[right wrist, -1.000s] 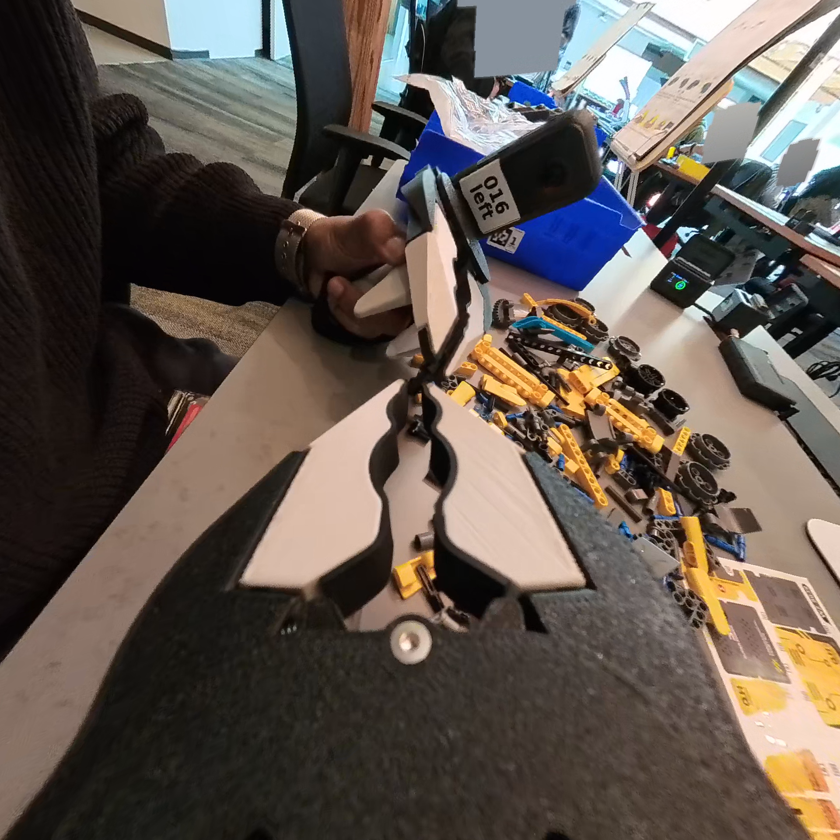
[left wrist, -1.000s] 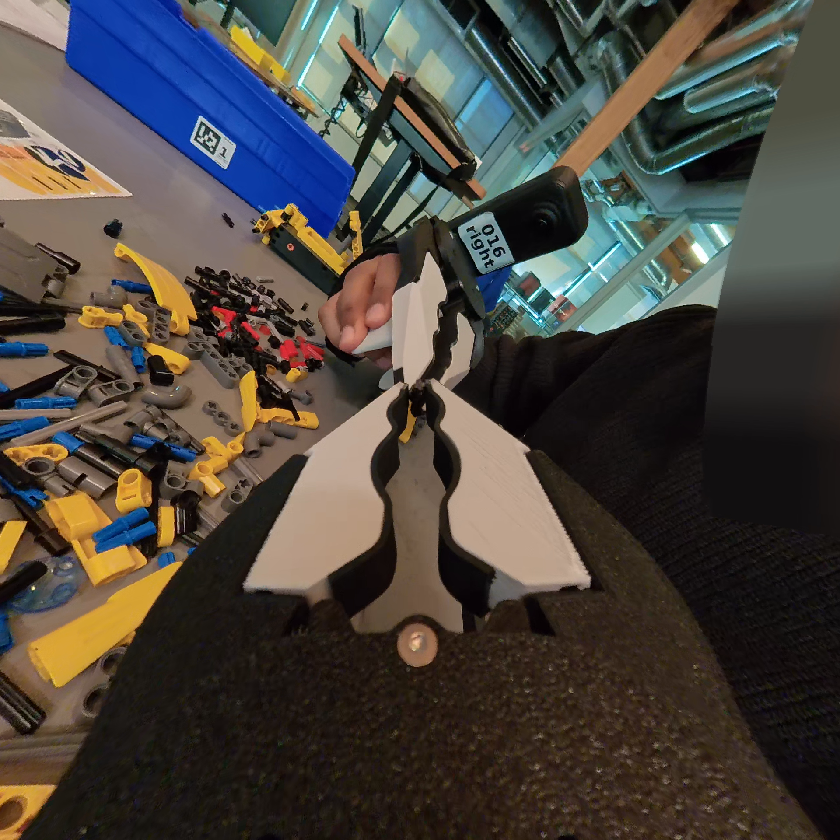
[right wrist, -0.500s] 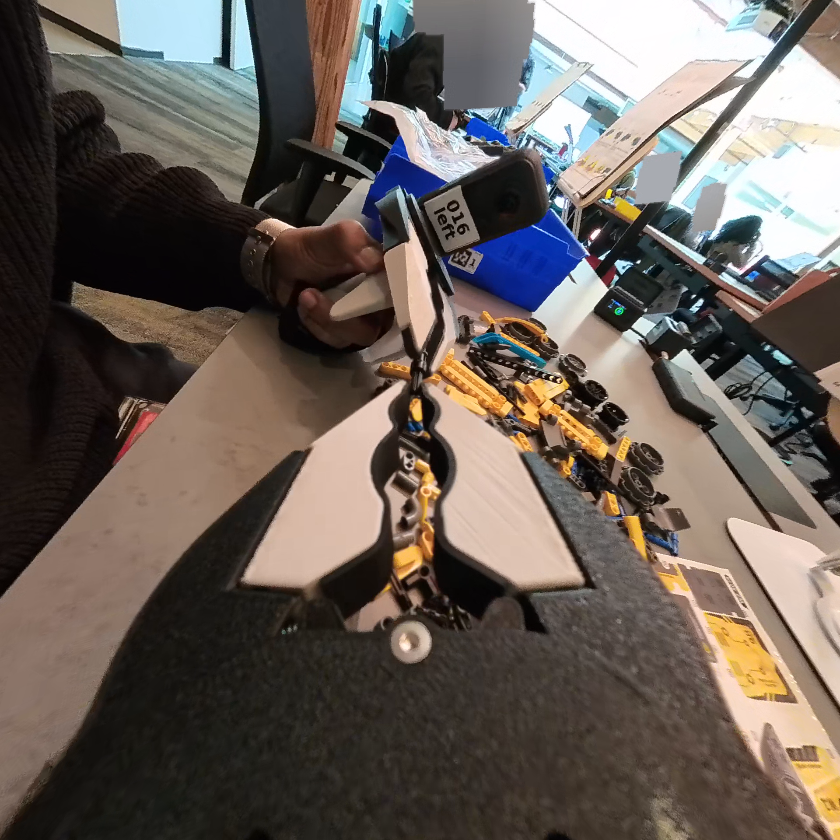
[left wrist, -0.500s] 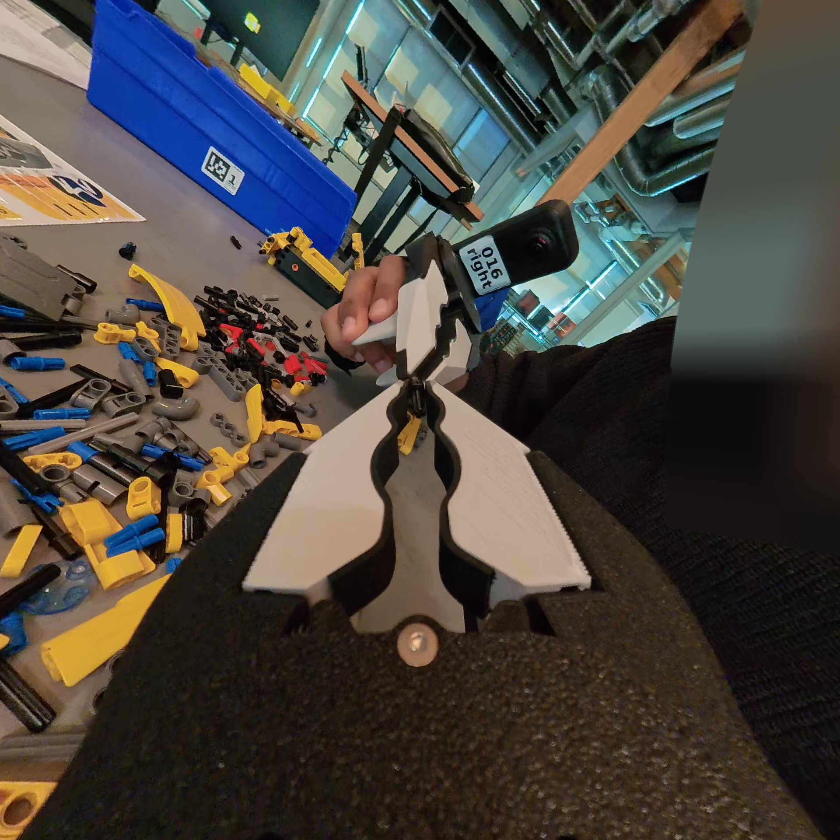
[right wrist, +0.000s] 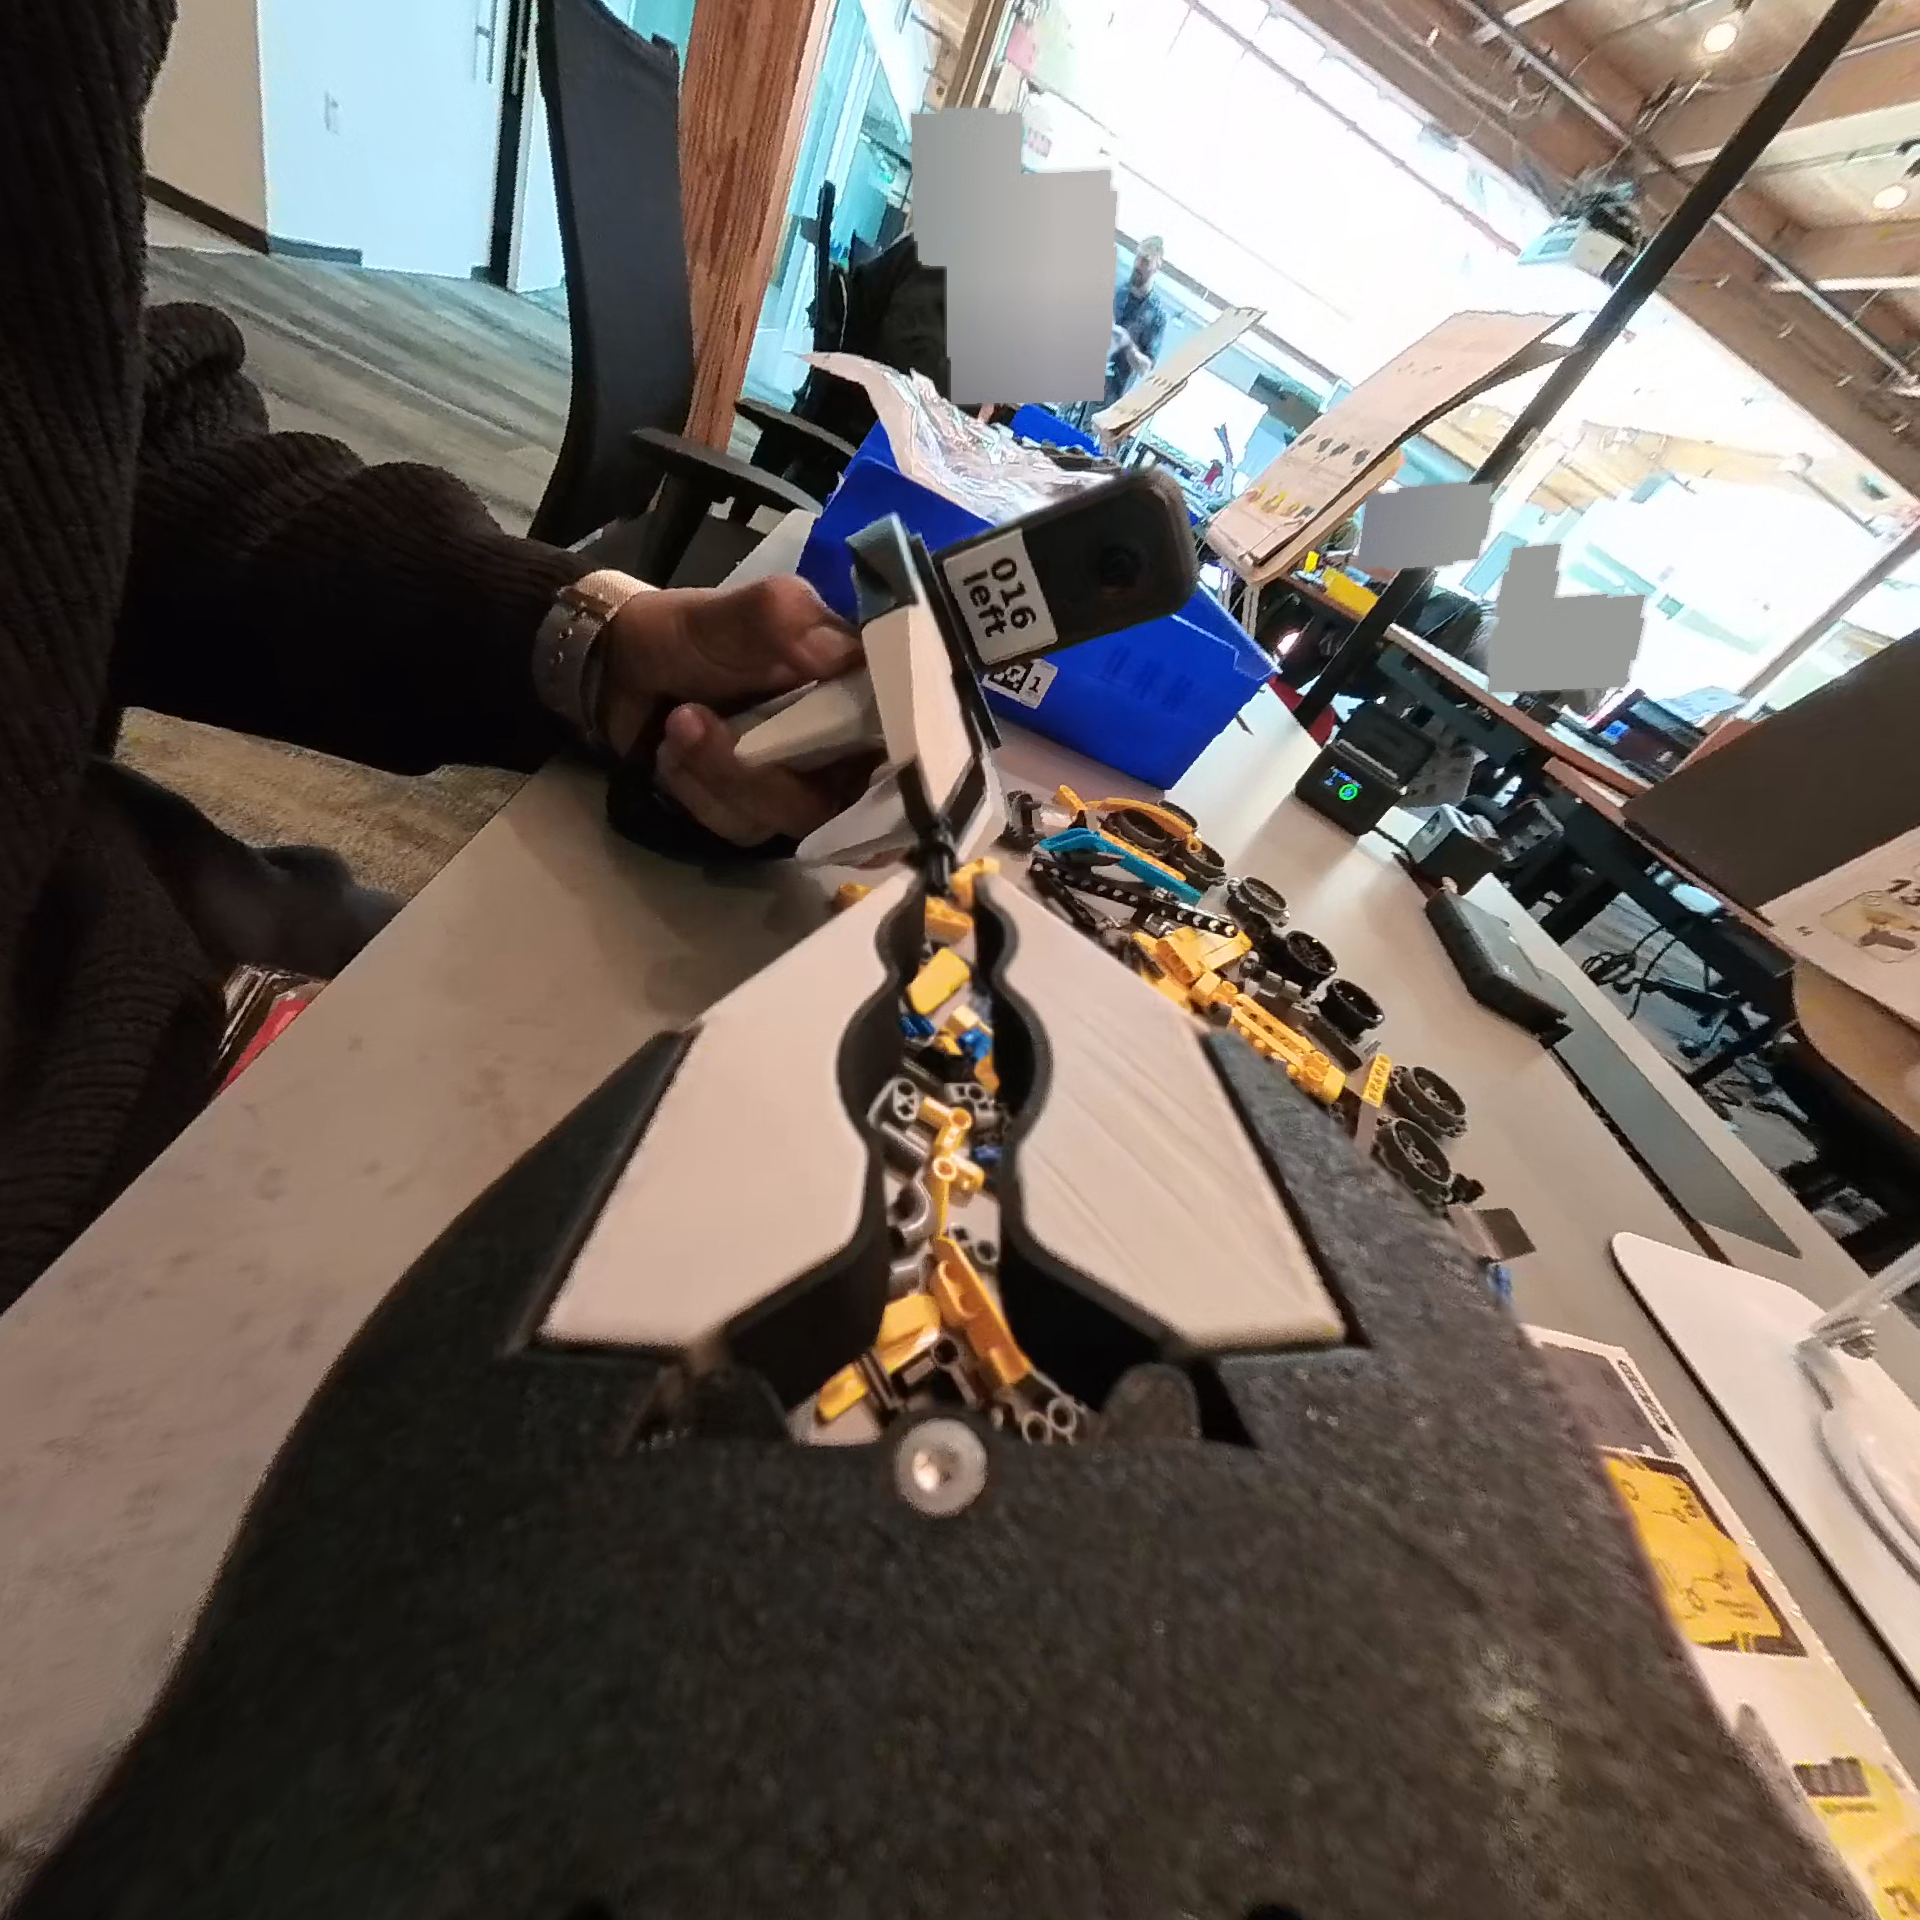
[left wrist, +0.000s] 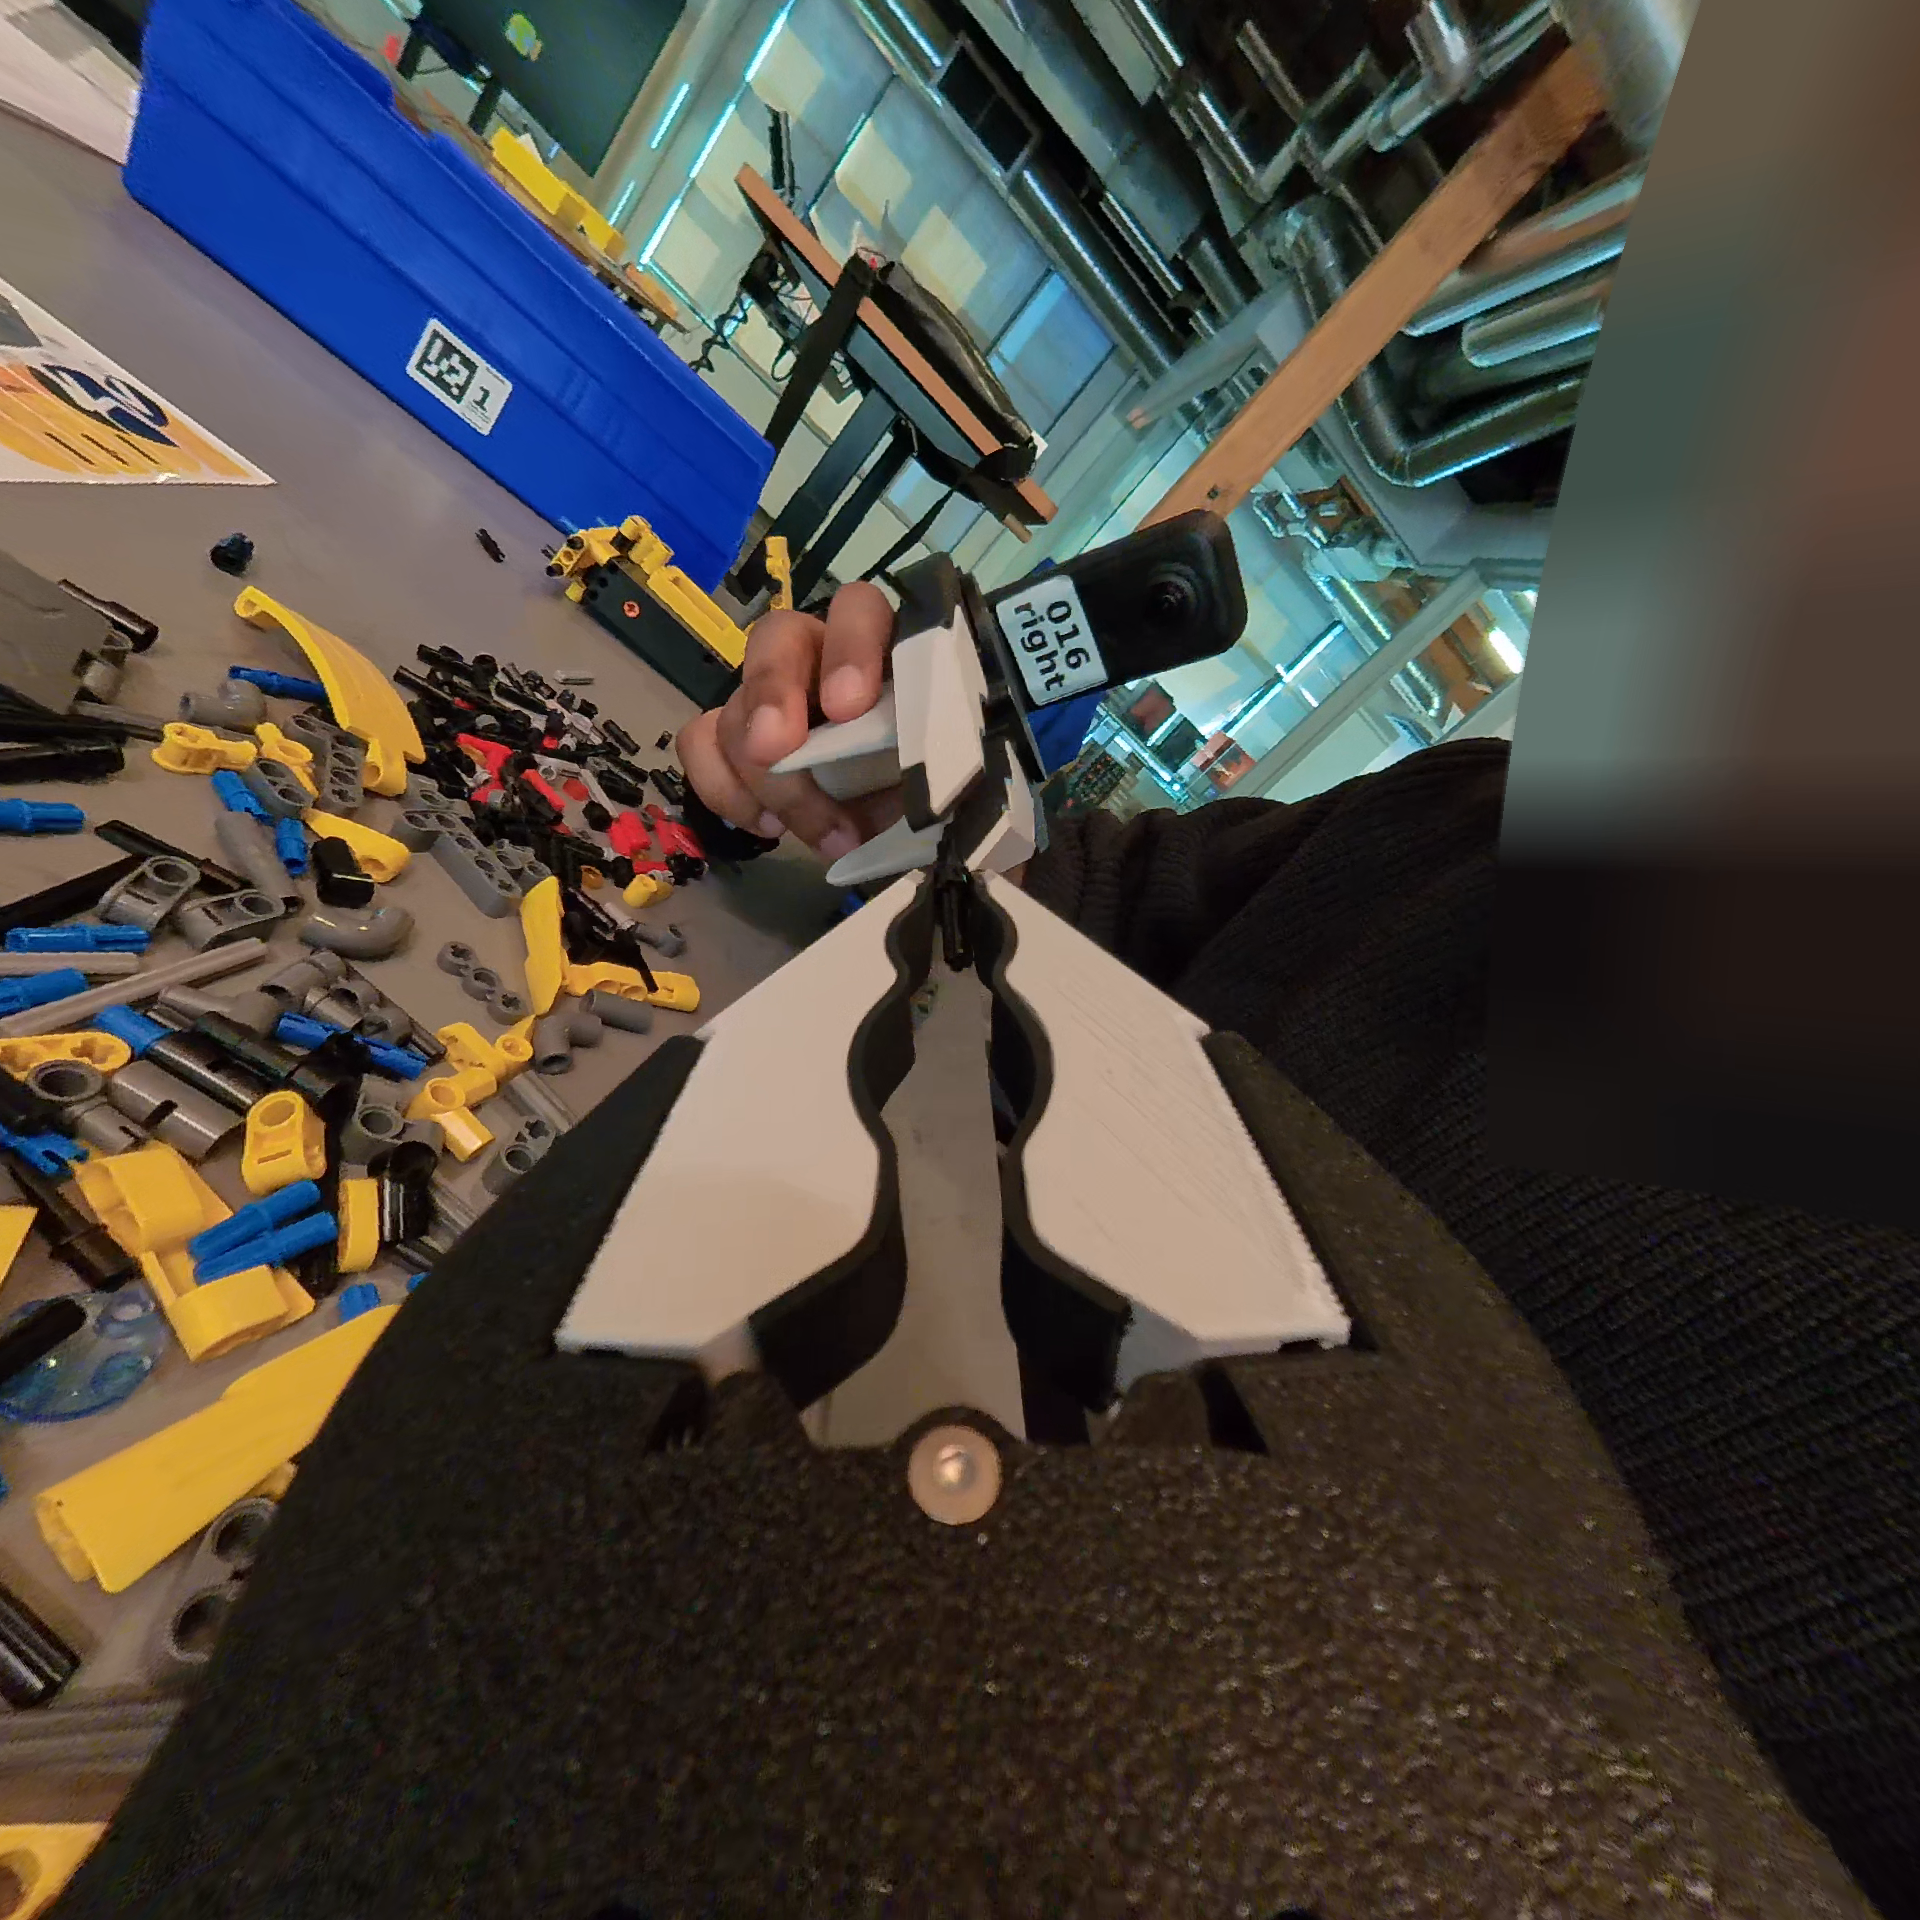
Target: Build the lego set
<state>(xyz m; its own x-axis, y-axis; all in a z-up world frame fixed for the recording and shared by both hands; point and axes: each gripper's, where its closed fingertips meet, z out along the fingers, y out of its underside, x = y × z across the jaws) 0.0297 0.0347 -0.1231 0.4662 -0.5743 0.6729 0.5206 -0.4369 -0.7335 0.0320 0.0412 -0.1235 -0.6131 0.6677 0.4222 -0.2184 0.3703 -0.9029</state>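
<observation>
My left gripper [left wrist: 951, 896] and right gripper [right wrist: 943, 891] meet tip to tip above the grey table [right wrist: 468, 1039]. Both are shut, and a small black piece [left wrist: 952, 920] sits pinched where the tips meet. It also shows in the right wrist view [right wrist: 935, 854], with a bit of yellow beside it. The right gripper [left wrist: 951, 844] faces me in the left wrist view, held by a hand [left wrist: 790, 717]. The left gripper [right wrist: 932, 826] faces me in the right wrist view, held by a hand [right wrist: 717, 665]. How much of the piece each gripper holds is hidden.
A pile of yellow, blue, grey and black building parts [left wrist: 260, 987] covers the table, also seen under my right fingers [right wrist: 1195, 956], with black wheels [right wrist: 1340, 1008]. A blue bin [left wrist: 416, 260] stands at the far edge. An instruction sheet [right wrist: 1683, 1558] and white tray [right wrist: 1766, 1371] lie at right. Both grippers' tips are close together, under 4 cm apart.
Both grippers stayed tip to tip and shut while shifting together over the parts pile. The yellow bit seen at my left tips no longer shows there; a black piece does.
</observation>
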